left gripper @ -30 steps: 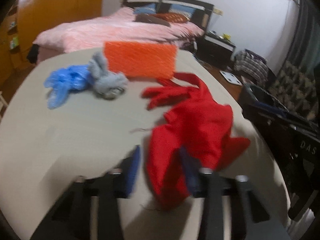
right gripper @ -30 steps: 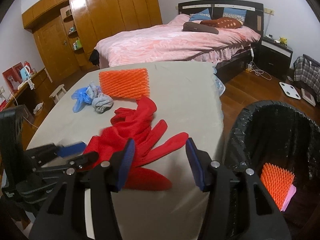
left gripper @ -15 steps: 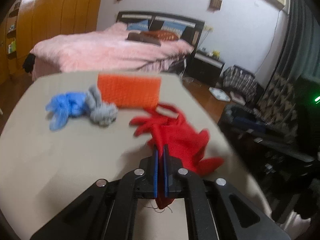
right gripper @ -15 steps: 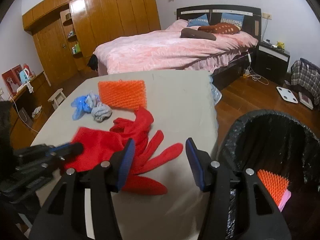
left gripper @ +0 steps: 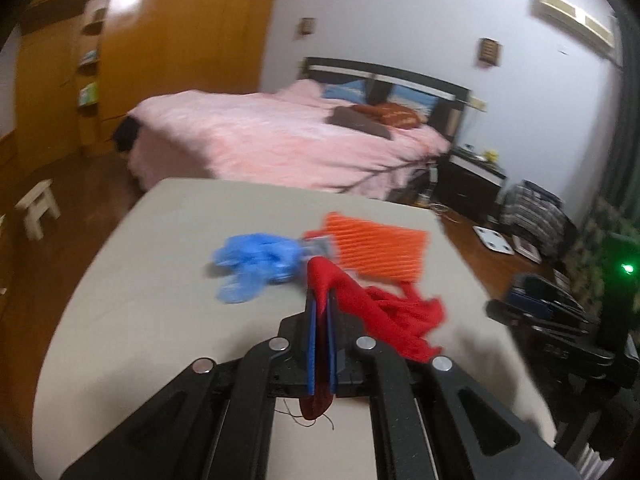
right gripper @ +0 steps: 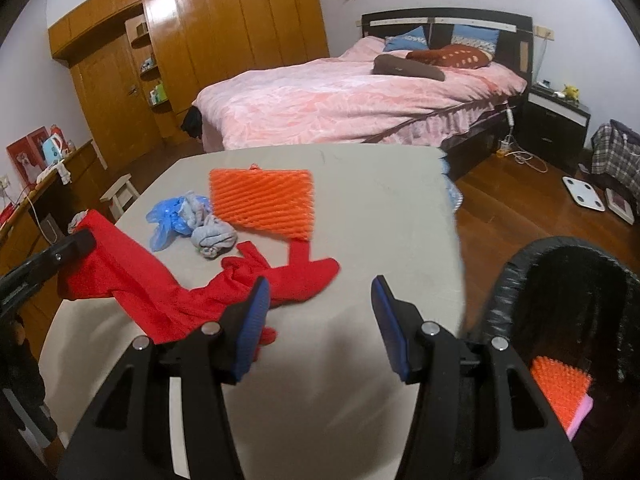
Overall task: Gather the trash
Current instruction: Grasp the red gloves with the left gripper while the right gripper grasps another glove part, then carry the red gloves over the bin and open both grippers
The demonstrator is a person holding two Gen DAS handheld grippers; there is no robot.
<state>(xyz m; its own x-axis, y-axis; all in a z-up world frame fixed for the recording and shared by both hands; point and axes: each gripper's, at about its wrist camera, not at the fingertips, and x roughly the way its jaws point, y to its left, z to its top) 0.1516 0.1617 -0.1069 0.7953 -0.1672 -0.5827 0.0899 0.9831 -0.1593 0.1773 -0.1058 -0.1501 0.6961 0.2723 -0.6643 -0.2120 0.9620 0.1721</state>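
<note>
Red cloth (left gripper: 384,320) is pinched between the closed jaws of the left gripper (left gripper: 320,304), one end lifted clear of the grey table (left gripper: 160,300) while the rest trails down onto the surface toward the right. From the right wrist view the same cloth (right gripper: 160,288) stretches from the raised left gripper (right gripper: 76,240) at the left edge down across the table (right gripper: 380,208). The right gripper (right gripper: 318,304) hovers over the table's near side with its jaws partly apart and nothing between them. Farther back lie an orange foam net (right gripper: 262,200), a crumpled blue plastic bag (right gripper: 168,218) and a grey wad of cloth (right gripper: 214,236) close together. A black-lined trash bin (right gripper: 560,280) stands to the right of the table, with an orange spiky piece (right gripper: 560,384) inside.
</note>
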